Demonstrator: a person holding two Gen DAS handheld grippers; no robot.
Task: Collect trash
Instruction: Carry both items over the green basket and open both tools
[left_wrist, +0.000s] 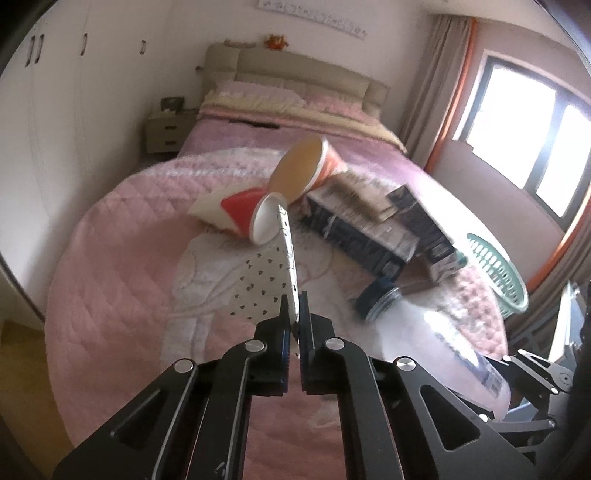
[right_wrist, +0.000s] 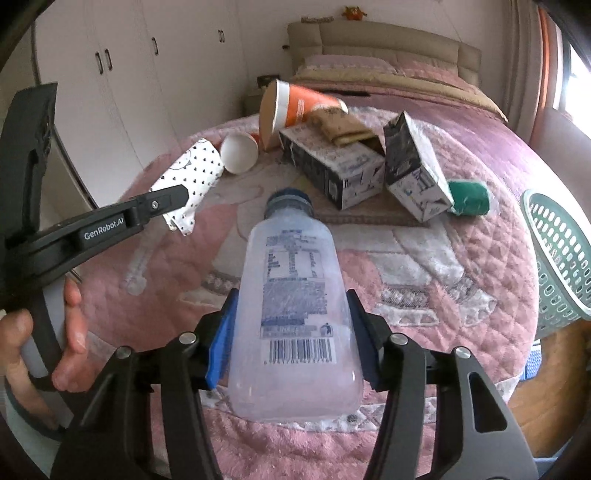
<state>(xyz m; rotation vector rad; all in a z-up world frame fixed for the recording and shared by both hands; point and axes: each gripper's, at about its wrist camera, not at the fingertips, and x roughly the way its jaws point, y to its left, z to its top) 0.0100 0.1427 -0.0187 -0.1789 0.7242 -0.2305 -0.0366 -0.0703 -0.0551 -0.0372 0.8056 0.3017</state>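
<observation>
The right gripper (right_wrist: 291, 332) clamps a translucent bottle (right_wrist: 295, 306) between its blue-padded fingers (right_wrist: 221, 343), cap pointing ahead. Beyond the fingers lie cartons (right_wrist: 332, 170) and cups (right_wrist: 291, 107) on the bed (right_wrist: 443, 277); to their left, the left gripper (right_wrist: 173, 199) pinches a dotted wrapper (right_wrist: 192, 173).

Pink quilted bed (left_wrist: 122, 229) with beige padded headboard (left_wrist: 295, 72); white wardrobe (right_wrist: 122, 74) and cream nightstand (left_wrist: 166, 134) alongside; curtained window (left_wrist: 532, 118) opposite.
</observation>
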